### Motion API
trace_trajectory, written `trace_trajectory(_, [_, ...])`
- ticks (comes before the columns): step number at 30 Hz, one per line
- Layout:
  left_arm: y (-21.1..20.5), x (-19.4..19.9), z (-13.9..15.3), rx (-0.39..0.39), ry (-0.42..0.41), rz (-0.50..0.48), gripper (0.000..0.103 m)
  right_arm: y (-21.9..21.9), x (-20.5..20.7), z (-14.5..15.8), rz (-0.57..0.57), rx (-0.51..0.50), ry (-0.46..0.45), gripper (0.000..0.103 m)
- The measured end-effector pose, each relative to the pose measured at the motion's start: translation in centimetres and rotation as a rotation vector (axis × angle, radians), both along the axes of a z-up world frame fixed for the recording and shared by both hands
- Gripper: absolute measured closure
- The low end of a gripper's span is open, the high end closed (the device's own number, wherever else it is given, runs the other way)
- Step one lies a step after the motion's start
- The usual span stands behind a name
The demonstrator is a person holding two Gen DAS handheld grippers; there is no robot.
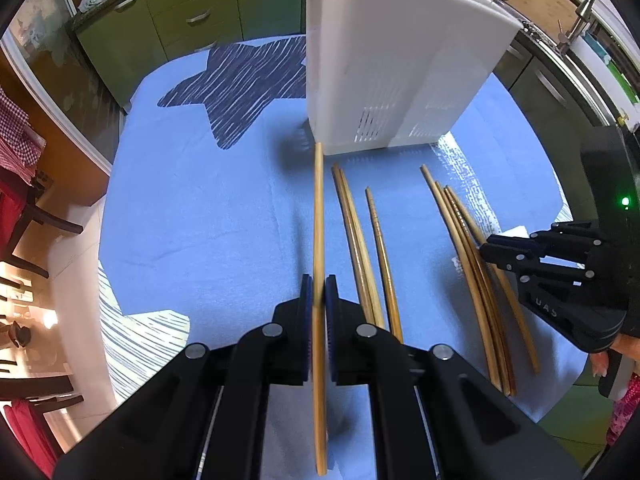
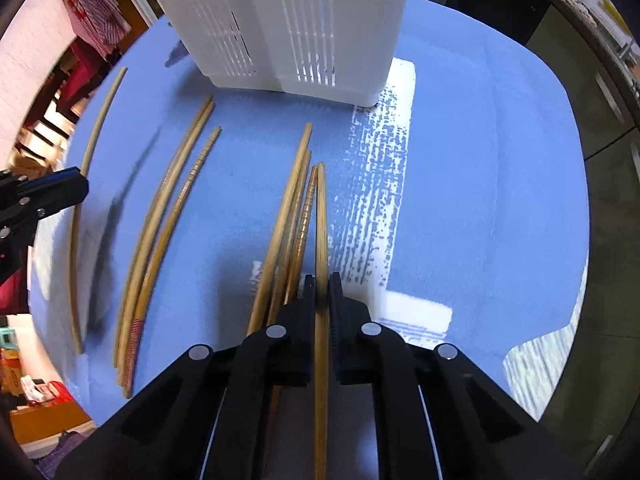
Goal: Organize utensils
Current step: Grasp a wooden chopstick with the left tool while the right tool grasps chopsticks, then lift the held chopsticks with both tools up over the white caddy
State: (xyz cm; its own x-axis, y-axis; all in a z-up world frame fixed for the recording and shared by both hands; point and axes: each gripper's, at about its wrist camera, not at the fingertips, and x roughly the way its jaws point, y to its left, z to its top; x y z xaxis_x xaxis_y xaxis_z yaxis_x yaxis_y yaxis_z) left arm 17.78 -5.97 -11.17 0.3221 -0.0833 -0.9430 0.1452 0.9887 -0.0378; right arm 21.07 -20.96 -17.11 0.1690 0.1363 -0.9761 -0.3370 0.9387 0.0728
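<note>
My left gripper point(image 1: 319, 288) is shut on a pale wooden chopstick point(image 1: 319, 216) that points toward the white slotted utensil holder point(image 1: 396, 72) and casts a shadow on the cloth. My right gripper point(image 2: 321, 286) is shut on another wooden chopstick point(image 2: 321, 216) at the right edge of a bunch of chopsticks point(image 2: 288, 208). The right gripper also shows in the left wrist view point(image 1: 496, 254) over that bunch point(image 1: 464, 240). Three more chopsticks point(image 1: 360, 240) lie between the two grippers. The holder also stands in the right wrist view point(image 2: 288, 20).
A blue tablecloth point(image 1: 200, 208) with star prints covers the table. Green kitchen cabinets point(image 1: 180, 12) stand behind it, a sink tap point(image 1: 580, 16) at the far right. Chairs point(image 1: 24, 216) stand left of the table.
</note>
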Motion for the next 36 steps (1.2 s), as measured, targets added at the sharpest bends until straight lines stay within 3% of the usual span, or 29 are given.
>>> trace_trajectory(8, [0.4, -0.9, 1.8, -0.013, -0.035, -0.014, 0.097, -2.1, -2.0, 5.5, -0.016, 0.118, -0.127, 0.096])
trace_trajectory(21, [0.5, -4.2, 7.2, -0.062, -0.159, -0.063, 0.097, -5.3, -7.8, 12.8, -0.005, 0.237, -0.323, 0.096])
trace_trajectory(30, [0.1, -5.0, 9.8, -0.086, -0.216, -0.089, 0.097, -5.0, -8.2, 15.5, 0.009, 0.271, -0.384, 0.096])
trace_trajectory(36, [-0.4, -3.9, 11.9, -0.102, -0.250, -0.100, 0.097, -5.0, -7.4, 19.0, 0.001, 0.305, -0.451, 0.096])
